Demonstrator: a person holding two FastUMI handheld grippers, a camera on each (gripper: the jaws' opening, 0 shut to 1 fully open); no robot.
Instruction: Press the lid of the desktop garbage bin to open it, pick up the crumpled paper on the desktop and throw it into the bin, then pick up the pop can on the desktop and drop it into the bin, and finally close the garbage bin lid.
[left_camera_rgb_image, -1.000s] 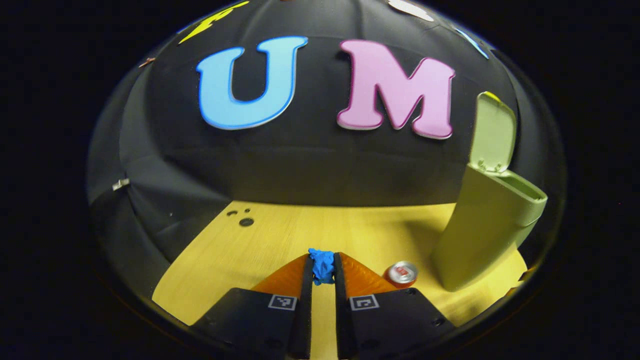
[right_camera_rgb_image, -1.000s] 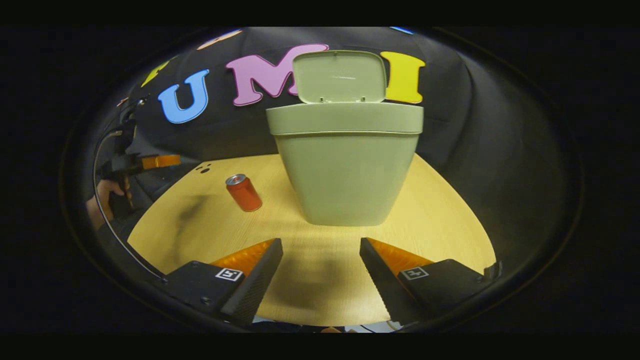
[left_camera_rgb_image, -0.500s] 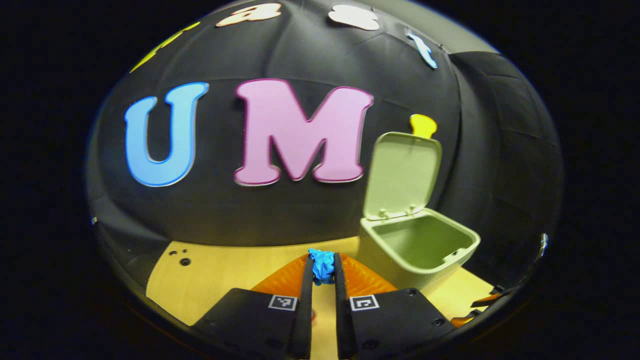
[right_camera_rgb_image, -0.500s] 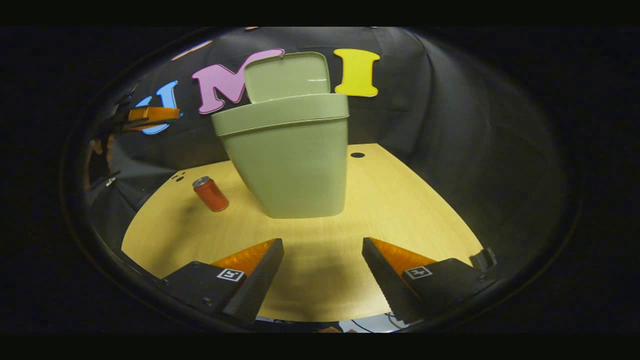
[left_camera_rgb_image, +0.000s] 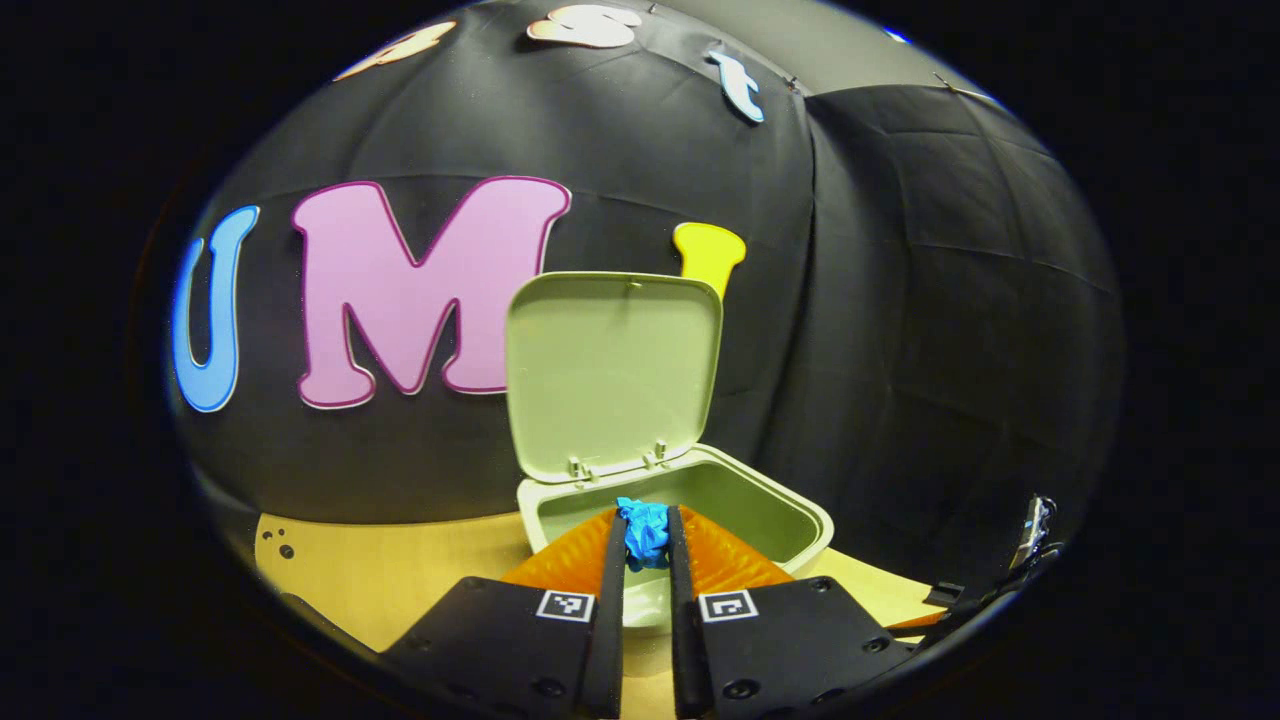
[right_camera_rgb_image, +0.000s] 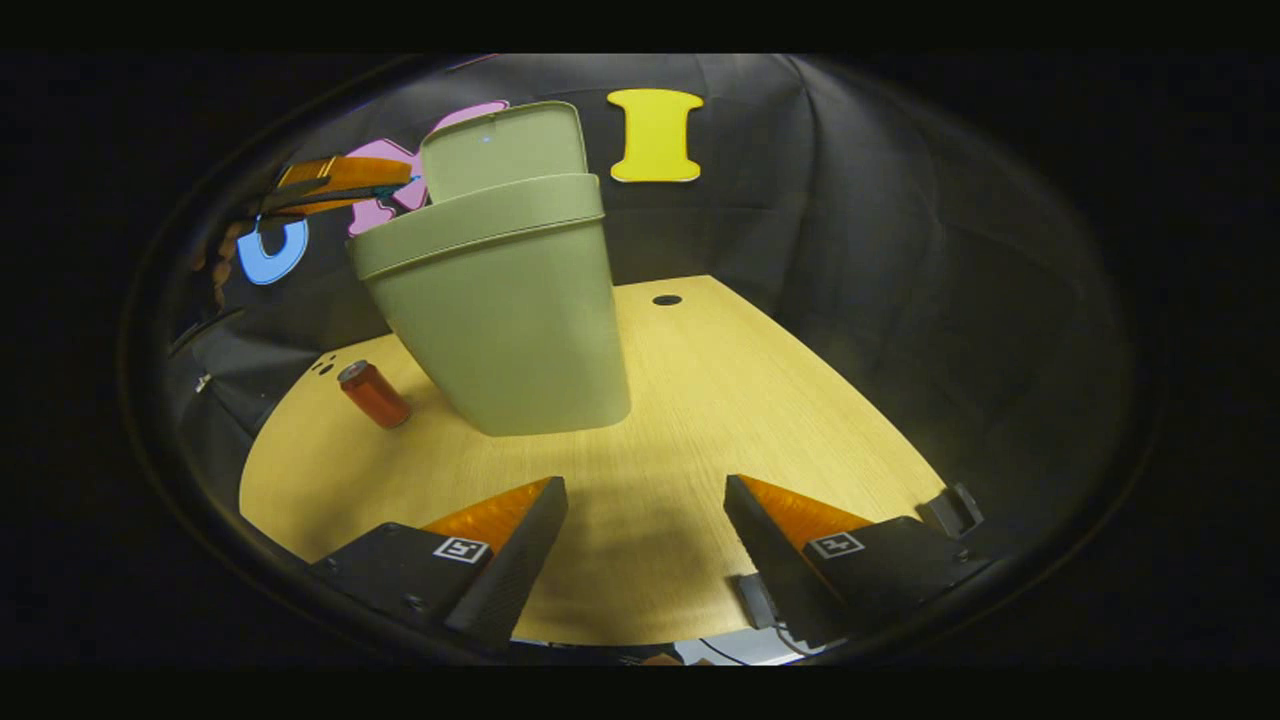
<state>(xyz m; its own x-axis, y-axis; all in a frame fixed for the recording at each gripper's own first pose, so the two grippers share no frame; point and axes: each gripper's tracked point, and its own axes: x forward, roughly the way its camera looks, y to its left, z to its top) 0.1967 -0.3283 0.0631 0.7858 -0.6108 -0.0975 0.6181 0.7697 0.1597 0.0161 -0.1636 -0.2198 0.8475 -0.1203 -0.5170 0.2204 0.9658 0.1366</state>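
Left gripper (left_camera_rgb_image: 646, 545) pinches a small crumpled wad of blue paper (left_camera_rgb_image: 645, 531) between its nearly closed fingers, poised level over the open mouth of the pale green plastic bin (left_camera_rgb_image: 780, 520); the paper hangs above the bin's near rim, not yet inside. Its smooth rounded-rectangle lid (left_camera_rgb_image: 612, 375) stands upright on two hinges at the back edge. Light wood-grain desktop (left_camera_rgb_image: 400, 570) shows left of the bin, and the bin's base is hidden behind the fingers. Over in the right gripper view, the right gripper (right_camera_rgb_image: 645, 560) hovers low above the desktop's near edge with fingers spread wide, holding nothing. A red cylindrical pop can (right_camera_rgb_image: 373, 393) stands just beside the bin's left wall, while the left gripper's fingers (right_camera_rgb_image: 340, 175) reach in above the bin's rim, partly cut off by the lid.
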